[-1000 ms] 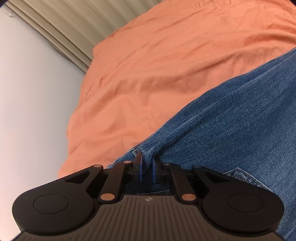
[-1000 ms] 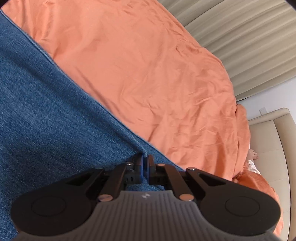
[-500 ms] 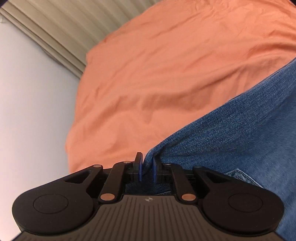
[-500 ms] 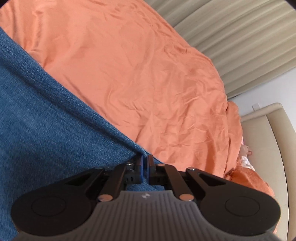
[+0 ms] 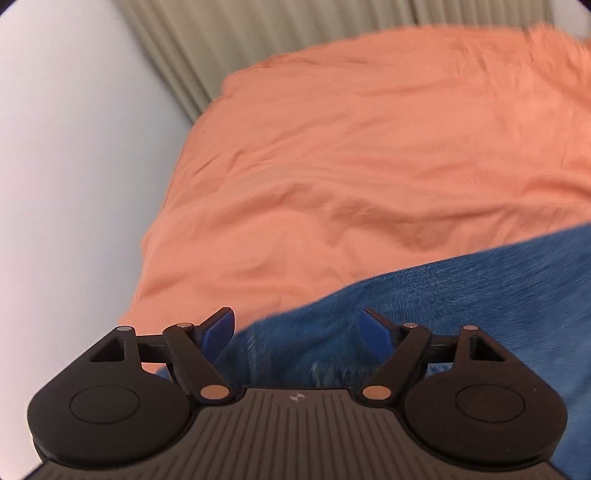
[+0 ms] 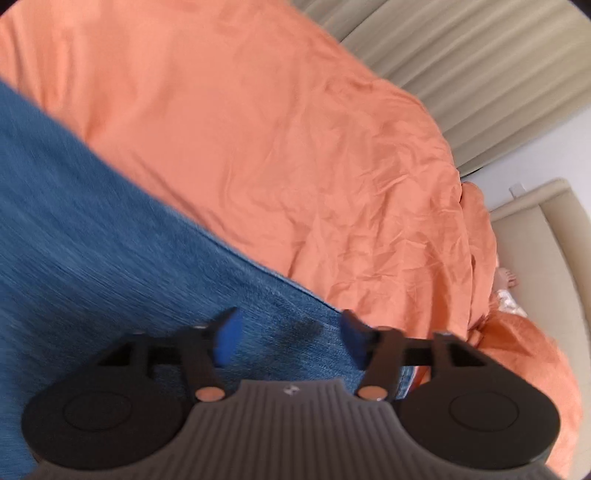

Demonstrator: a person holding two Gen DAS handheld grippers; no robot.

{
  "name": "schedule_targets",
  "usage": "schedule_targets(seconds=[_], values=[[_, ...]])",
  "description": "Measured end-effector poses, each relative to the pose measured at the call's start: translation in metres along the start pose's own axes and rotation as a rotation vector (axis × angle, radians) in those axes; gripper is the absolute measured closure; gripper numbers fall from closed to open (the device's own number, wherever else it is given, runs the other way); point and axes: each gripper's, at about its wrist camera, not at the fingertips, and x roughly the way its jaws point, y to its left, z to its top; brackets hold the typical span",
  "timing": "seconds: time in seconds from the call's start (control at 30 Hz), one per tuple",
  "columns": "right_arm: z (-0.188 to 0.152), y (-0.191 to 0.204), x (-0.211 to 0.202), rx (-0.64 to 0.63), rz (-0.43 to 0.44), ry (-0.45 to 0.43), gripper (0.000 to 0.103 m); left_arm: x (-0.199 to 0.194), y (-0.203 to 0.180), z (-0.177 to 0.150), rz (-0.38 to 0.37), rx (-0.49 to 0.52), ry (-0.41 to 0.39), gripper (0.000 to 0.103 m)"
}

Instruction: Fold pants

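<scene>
The blue denim pants (image 5: 461, 295) lie flat on the wrinkled orange bedsheet (image 5: 369, 147). The left gripper (image 5: 297, 326) hangs over the pants' edge beside the sheet, its jaws opening, blue pads (image 5: 219, 328) spread and clear of the denim. The right gripper (image 6: 290, 334) is over the pants' other edge, jaws likewise opening, gripping nothing.

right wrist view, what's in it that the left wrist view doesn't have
Only the right wrist view shows the beige upholstered panel past the bed's edge. Only the left wrist view shows the broad pale wall. Both share the jeans lying on the orange bedspread, pleated curtains, and a gripper whose jaws are opening with denim below them: left gripper, right gripper.
</scene>
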Motion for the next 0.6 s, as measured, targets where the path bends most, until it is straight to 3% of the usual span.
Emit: schedule_targets(seconds=[0.13,0.3,0.43,0.6], values=[[-0.008,-0.005,-0.041,0.157,0.121,-0.032,0.043,-0.04,0.042,-0.025,-0.086,-0.191,0.024,0.015],[-0.018,0.026,-0.097,0.288,0.354,-0.041,0.043,-0.067,0.086,-0.07,-0.106,-0.409,0.071,0.016],[-0.028,0.073,-0.146,0.297,0.545,-0.093,0.043,-0.07,0.12,-0.122,-0.184,-0.693,0.021,0.015],[-0.039,0.132,-0.197,0.294,0.722,-0.141,0.044,-0.042,0.138,-0.183,-0.284,-0.998,-0.023,0.015]])
